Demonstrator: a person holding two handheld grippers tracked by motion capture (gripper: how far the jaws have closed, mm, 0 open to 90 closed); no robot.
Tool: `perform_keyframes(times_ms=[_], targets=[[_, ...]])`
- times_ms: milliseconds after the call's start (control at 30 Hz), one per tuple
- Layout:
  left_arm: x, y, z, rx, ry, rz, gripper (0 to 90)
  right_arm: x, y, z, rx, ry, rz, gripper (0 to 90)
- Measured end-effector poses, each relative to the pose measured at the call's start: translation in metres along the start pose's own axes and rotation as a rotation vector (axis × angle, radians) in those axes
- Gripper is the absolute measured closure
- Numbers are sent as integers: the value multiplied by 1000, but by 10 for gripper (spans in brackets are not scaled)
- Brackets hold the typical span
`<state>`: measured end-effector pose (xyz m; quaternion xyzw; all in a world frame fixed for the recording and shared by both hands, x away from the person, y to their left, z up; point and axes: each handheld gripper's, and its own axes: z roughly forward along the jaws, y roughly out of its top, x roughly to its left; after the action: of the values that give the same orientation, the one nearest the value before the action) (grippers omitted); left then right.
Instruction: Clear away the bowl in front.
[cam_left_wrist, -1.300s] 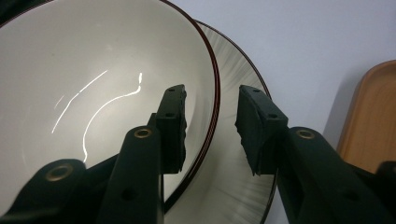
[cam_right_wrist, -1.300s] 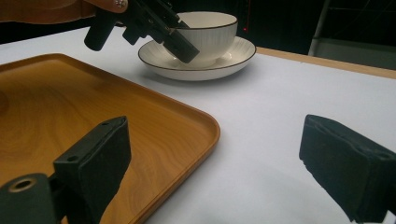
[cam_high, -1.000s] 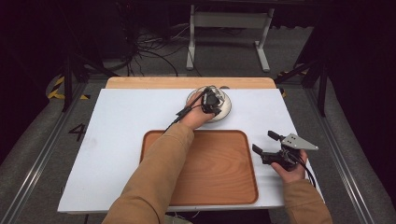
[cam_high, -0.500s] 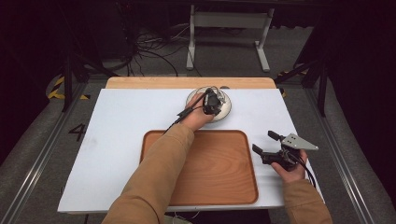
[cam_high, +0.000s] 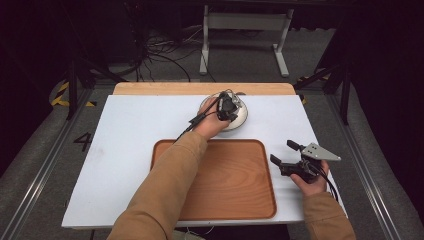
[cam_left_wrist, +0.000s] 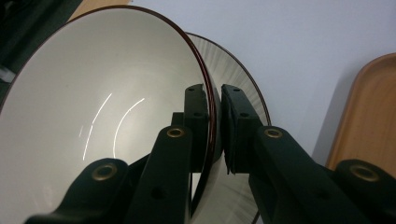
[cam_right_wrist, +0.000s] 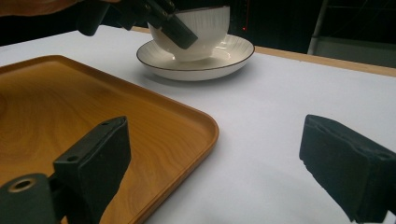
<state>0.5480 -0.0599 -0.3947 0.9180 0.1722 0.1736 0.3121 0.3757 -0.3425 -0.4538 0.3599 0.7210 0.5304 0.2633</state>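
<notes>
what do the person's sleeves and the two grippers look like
Both sleeves are tan-brown. The left gripper is black and trails a black cable. The right gripper is black with a grey three-cornered plate on top. Up close, its jaws carry thick dark pads and brass-coloured rivets.

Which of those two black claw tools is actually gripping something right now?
The left gripper: its jaws pinch the rim of the white dark-rimmed bowl above the white ribbed saucer. The right gripper hangs open beside the wooden tray.
</notes>
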Motion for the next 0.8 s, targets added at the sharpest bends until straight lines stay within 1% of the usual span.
perform_keyframes(times_ms=[33,100,200,267,433,667,733,800], targets=[[0,0,0,0,0,0,817,0,0,0,0,0,0,98],[-1,3,-6,-13,0,-6,817,0,0,0,0,0,0,98],[-4,8,-15,2,6,-6,817,0,0,0,1,-1,1,98],[-5,11,-20,-10,5,-8,817,0,0,0,1,-2,0,98],[-7,19,-35,-28,9,4,817,0,0,0,1,-2,0,98],[-13,28,-53,-24,9,23,816,1,0,0,-1,-4,-2,91],[-14,30,-59,-16,-3,29,817,1,0,0,-1,-6,-11,91],[-16,32,-64,-3,-11,24,816,1,0,0,-3,-8,-14,91]])
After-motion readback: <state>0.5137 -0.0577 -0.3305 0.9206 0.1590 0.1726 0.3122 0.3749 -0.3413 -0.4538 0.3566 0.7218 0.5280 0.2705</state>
